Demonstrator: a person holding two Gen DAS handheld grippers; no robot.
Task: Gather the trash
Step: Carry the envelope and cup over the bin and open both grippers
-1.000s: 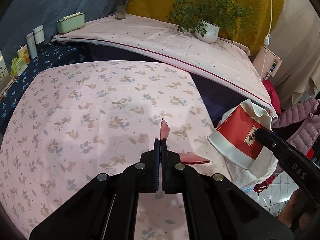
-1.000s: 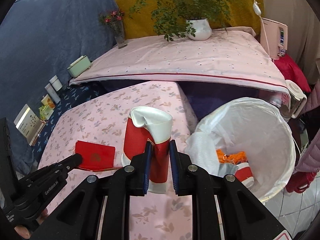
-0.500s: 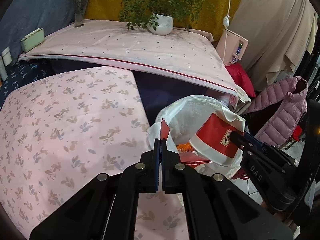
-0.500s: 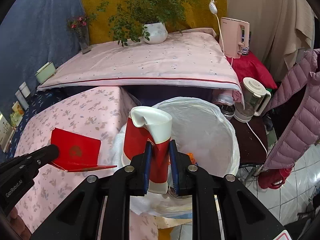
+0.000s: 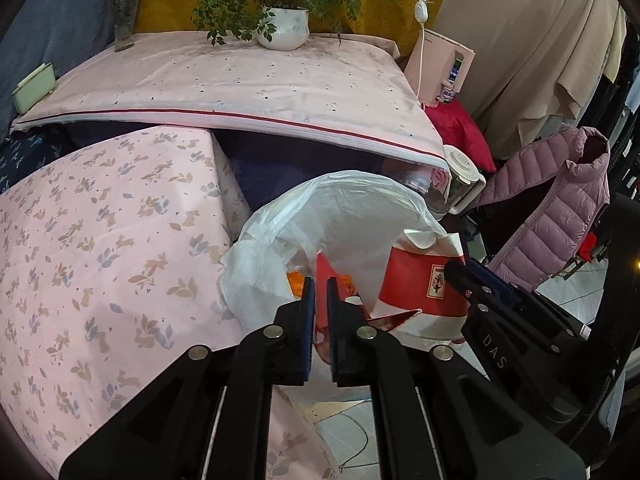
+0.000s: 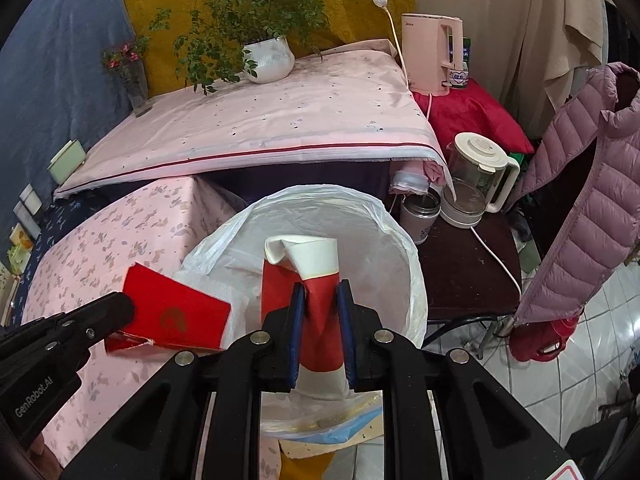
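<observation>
Where the pink floral tablecloth ends at the table's corner, a bin lined with a white plastic bag stands just beside it, mouth open, orange scraps in the bottom. Behind both, a higher surface under a pale pink sheet carries a potted plant and a glass vase with flowers. A mauve puffer jacket hangs at the right, a clear kettle on a dark stand near the bin.

The right gripper is clamped on a crushed red-and-white paper cup, pads squeezing its red wall, cup upright over the bin's opening. The left gripper has its jaws just eased apart a little; a flat red packet sits between them, leaning on the right-side pad, with a gap on the other side, so it looks loose rather than pinched. From the right wrist view the packet hangs at the bin's near-left rim, partly over the bag, partly over the tablecloth edge. The two grippers are near each other, not touching.
</observation>
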